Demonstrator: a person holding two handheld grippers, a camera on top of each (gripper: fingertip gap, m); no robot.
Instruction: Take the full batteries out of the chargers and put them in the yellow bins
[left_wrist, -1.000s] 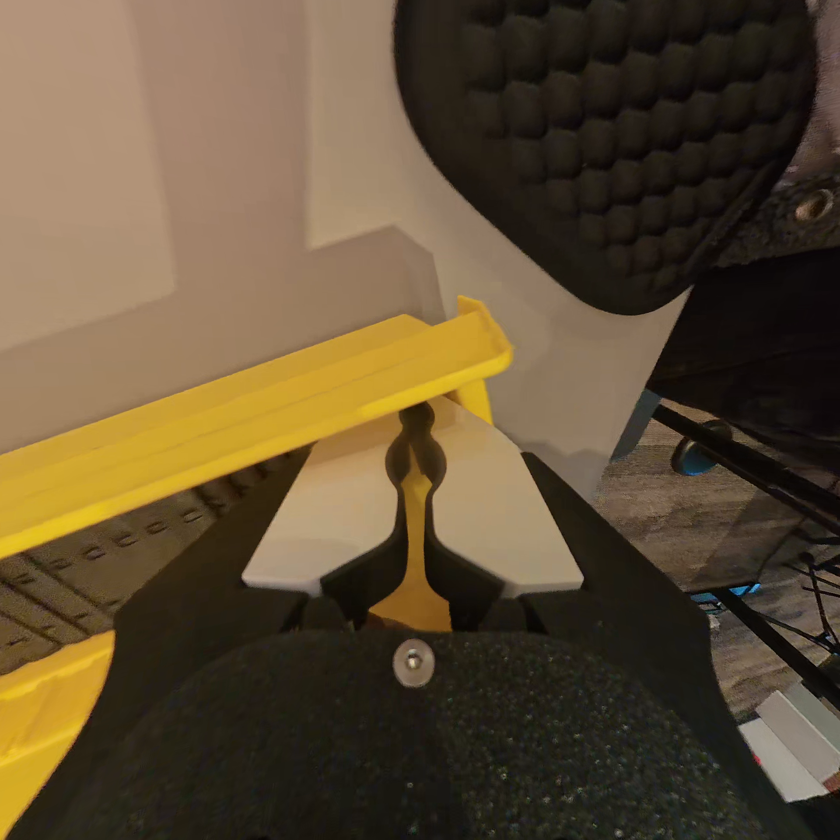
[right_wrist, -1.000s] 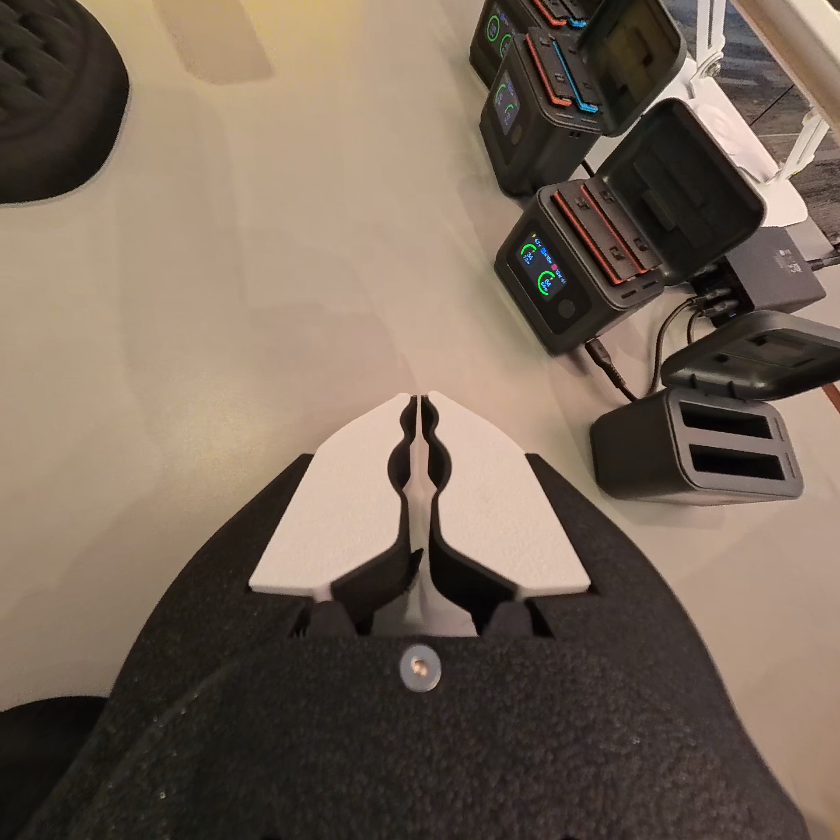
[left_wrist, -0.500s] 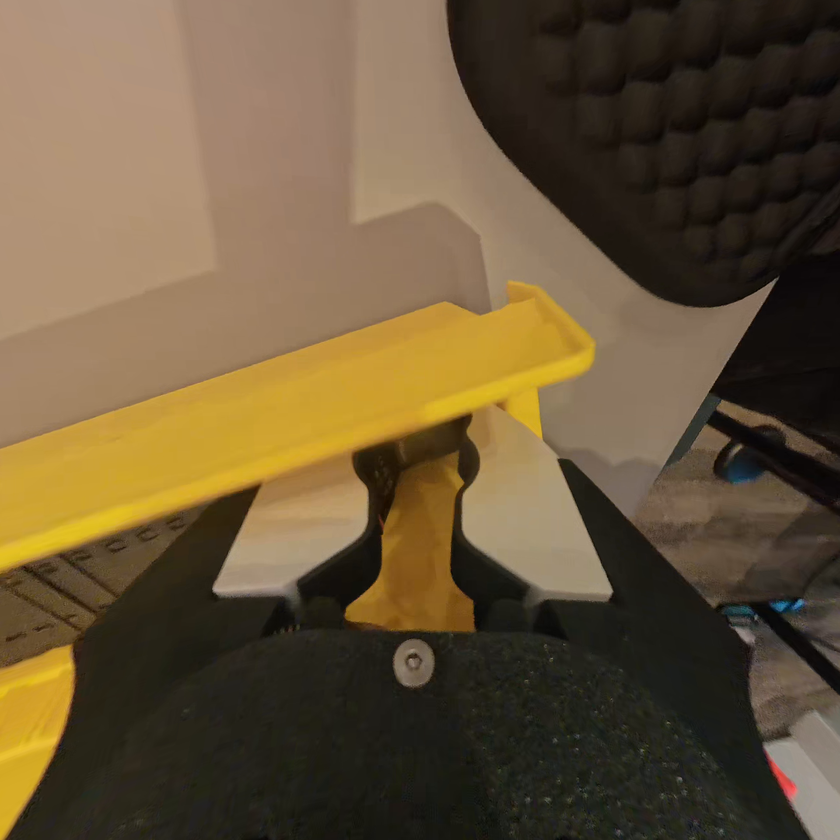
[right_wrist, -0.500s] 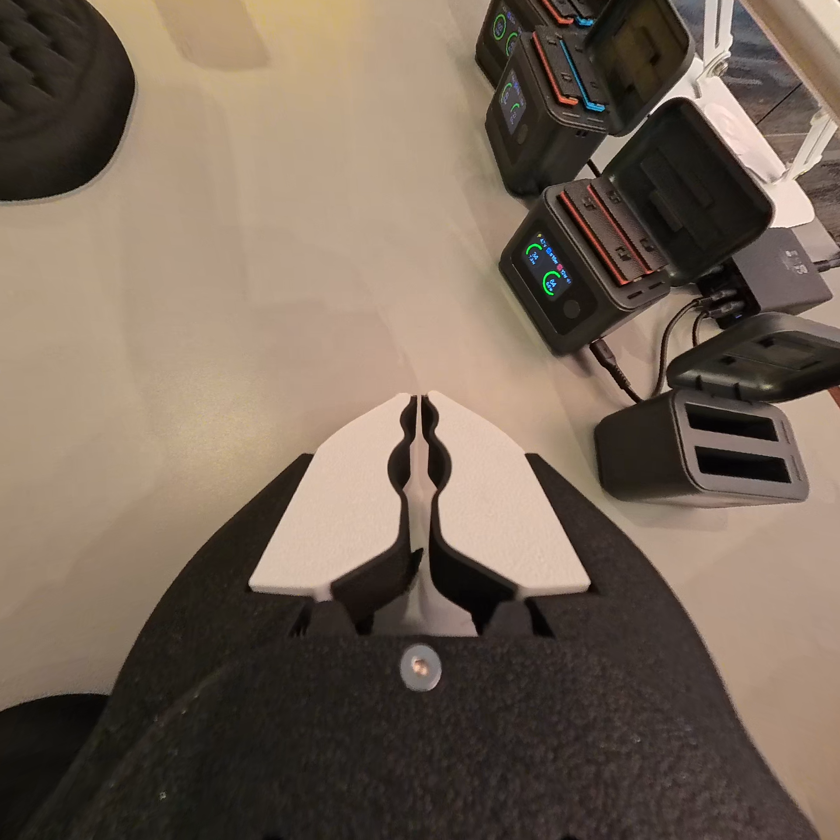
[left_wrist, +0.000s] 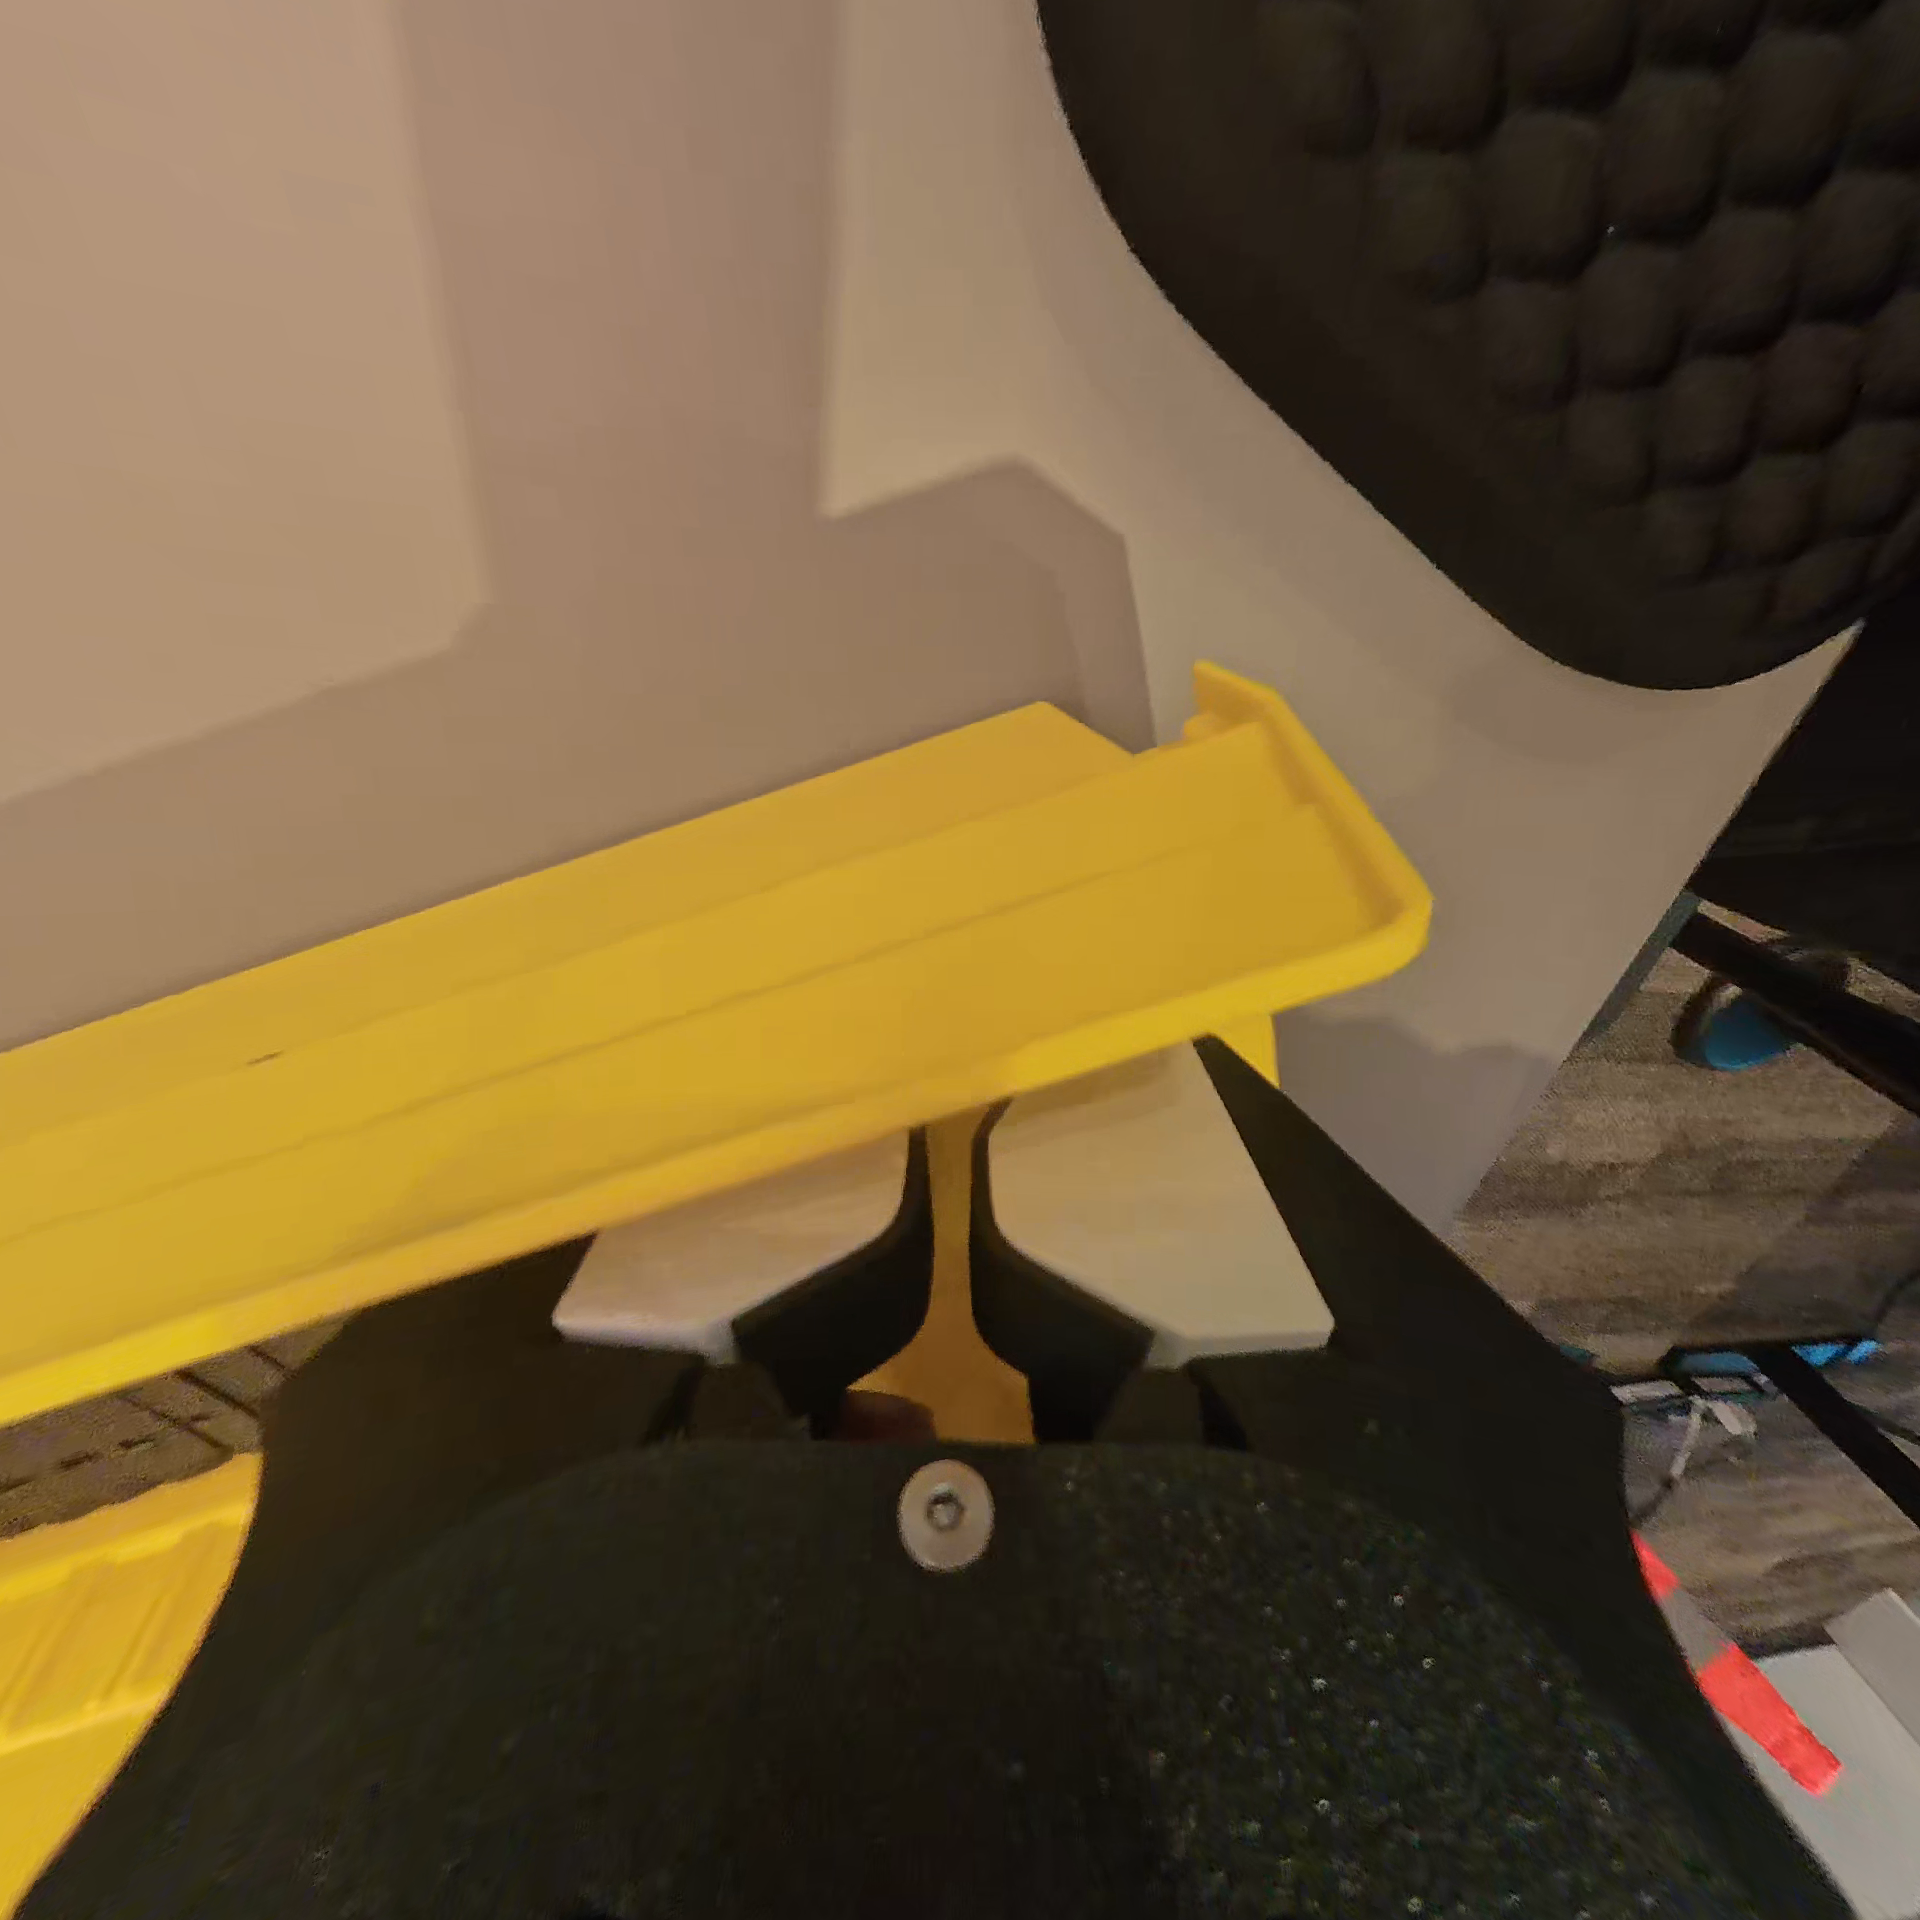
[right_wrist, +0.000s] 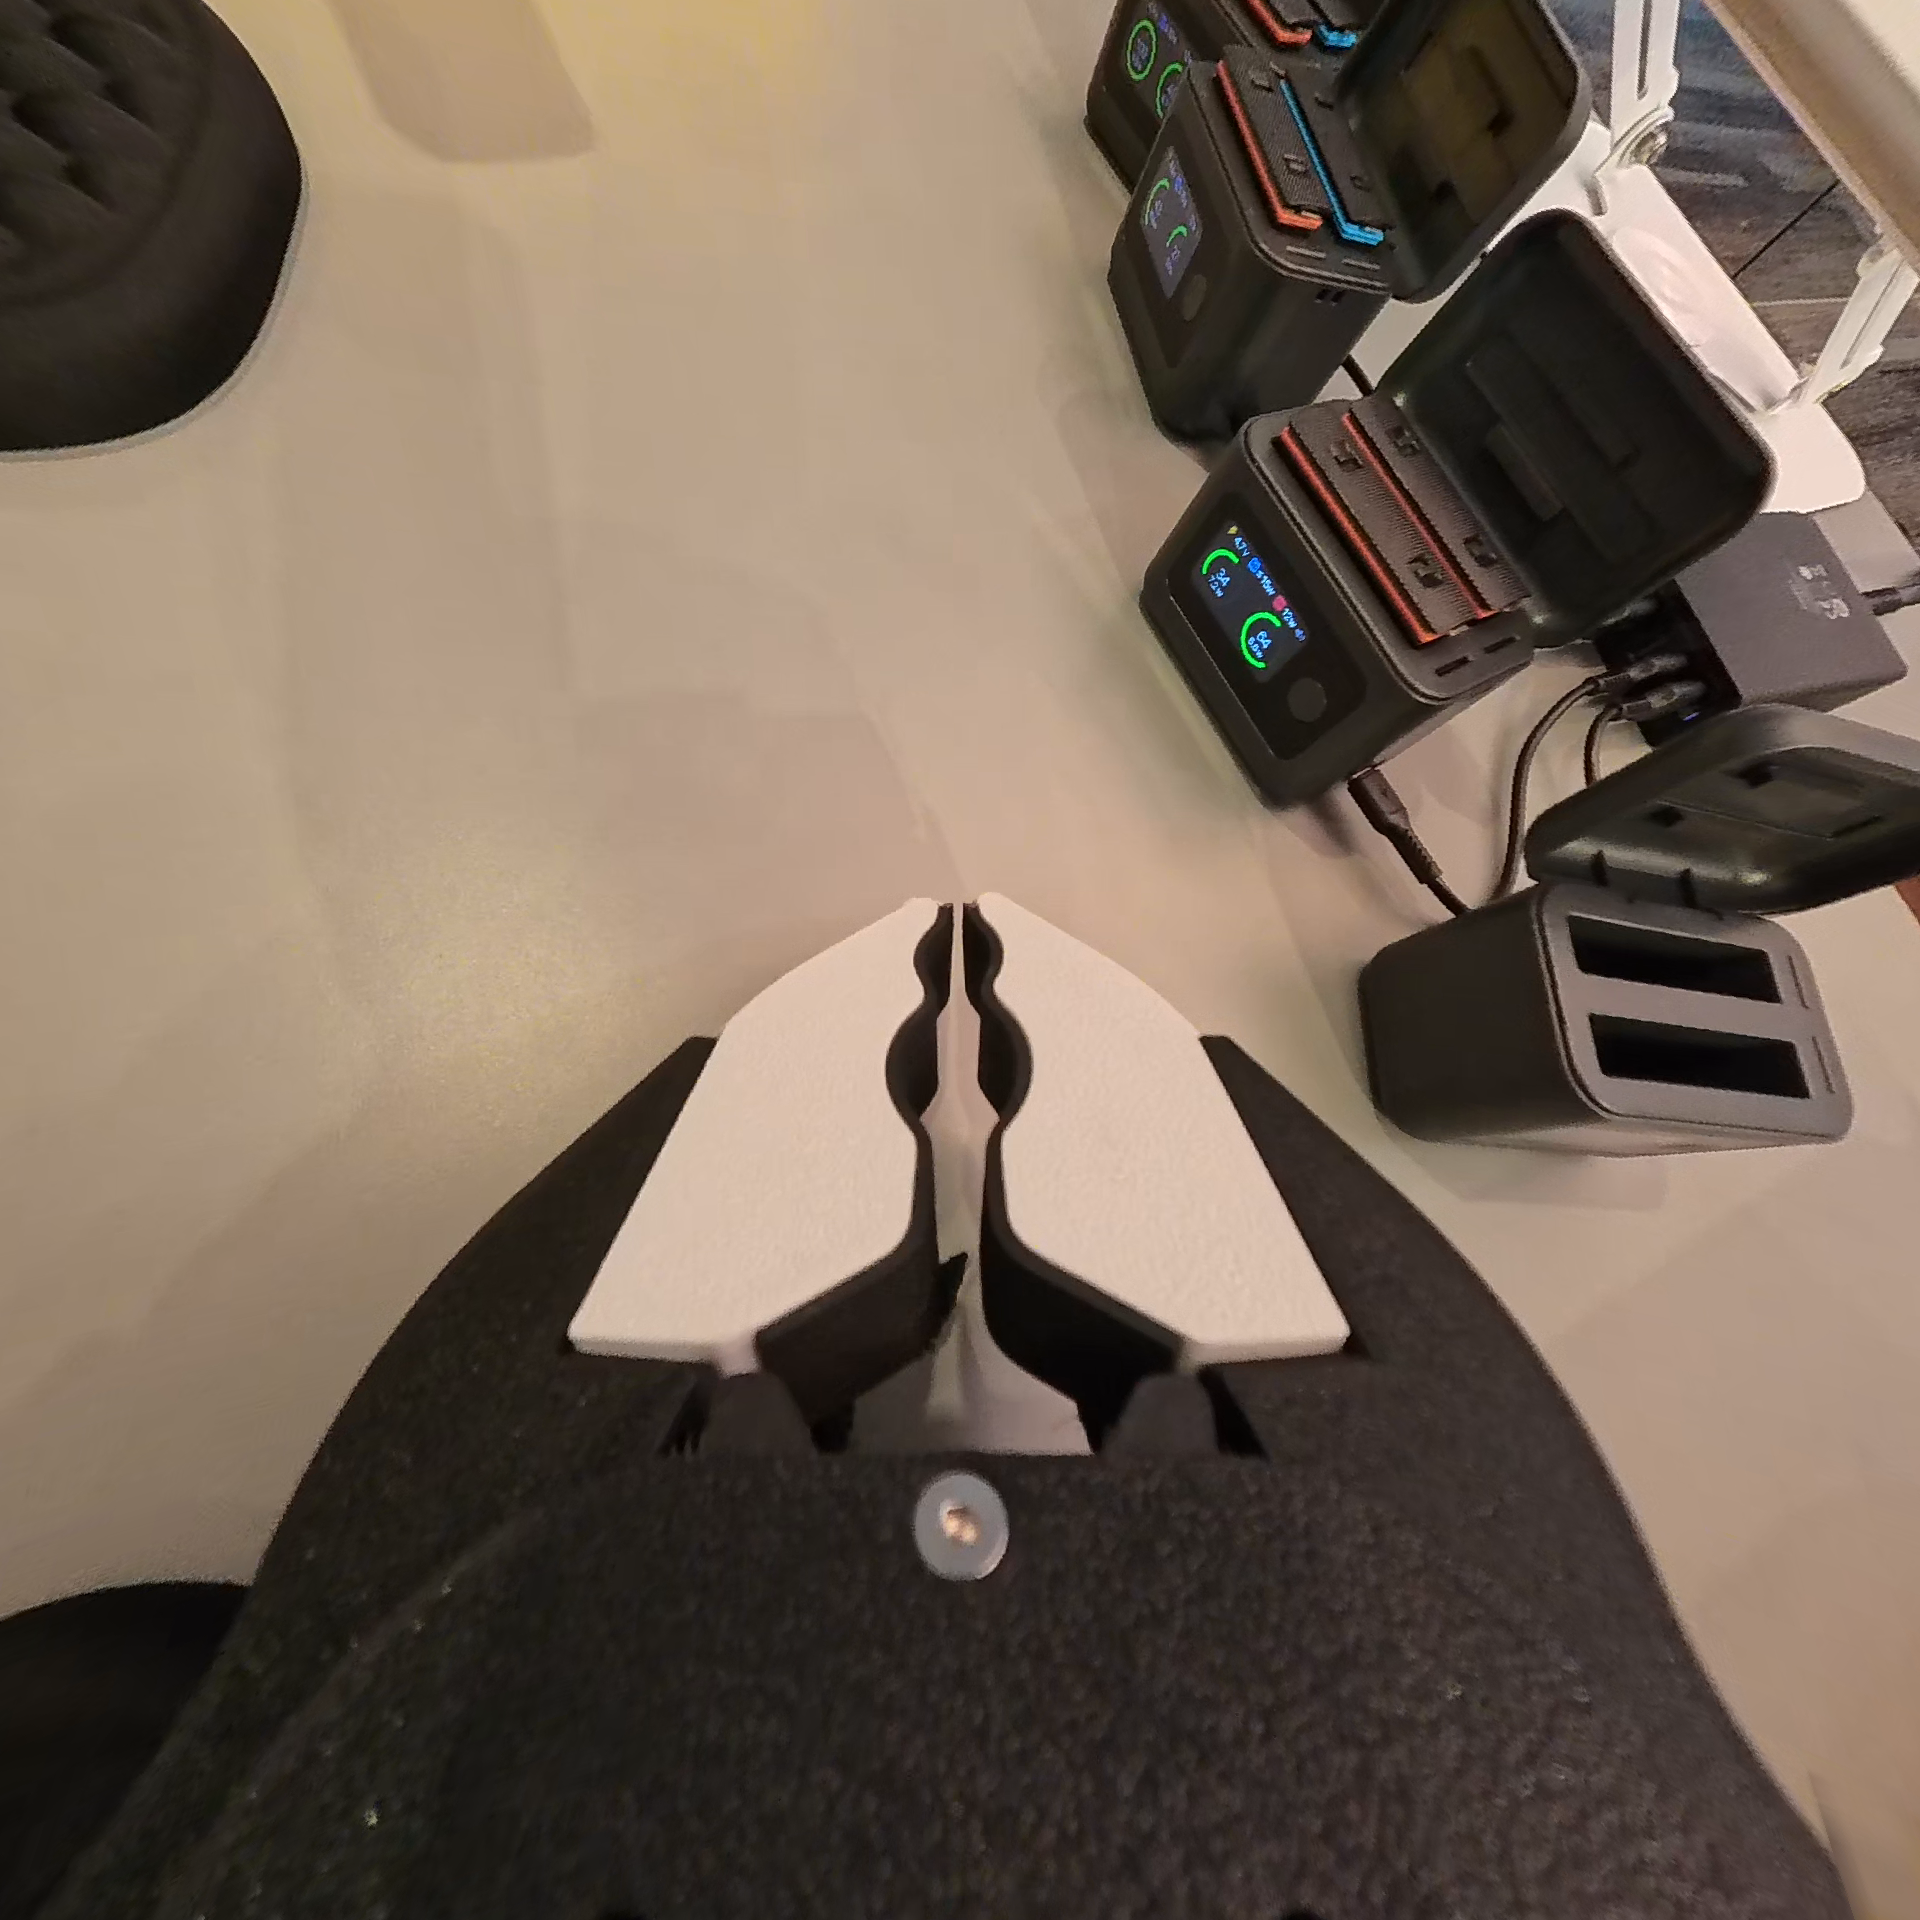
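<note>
My left gripper (left_wrist: 948, 1153) reaches under the rim of a yellow bin (left_wrist: 727, 987). The rim hides its tips, and the jaws stand nearly together with nothing seen between them. A dark ribbed surface (left_wrist: 114, 1429) lies inside the bin at the lower left. My right gripper (right_wrist: 958, 914) is shut and empty above the white table (right_wrist: 623, 623). To its right stand open chargers: one with a lit screen and two orange-edged batteries (right_wrist: 1382, 540), one behind it with orange and blue batteries (right_wrist: 1278, 177), and a near one with two empty slots (right_wrist: 1621, 1039).
A black dimpled foam pad (left_wrist: 1558, 260) lies on the table beyond the bin and also shows in the right wrist view (right_wrist: 114, 208). Cables and a dark power adapter (right_wrist: 1787, 623) sit behind the chargers. The table edge and carpet floor (left_wrist: 1662, 1195) are to the left gripper's right. My right fingertips sit around 35 centimeters from my left ones.
The left jaws spread half a second ago and have come together again. The bin's rim now covers more of the left fingers. The right gripper has barely moved.
</note>
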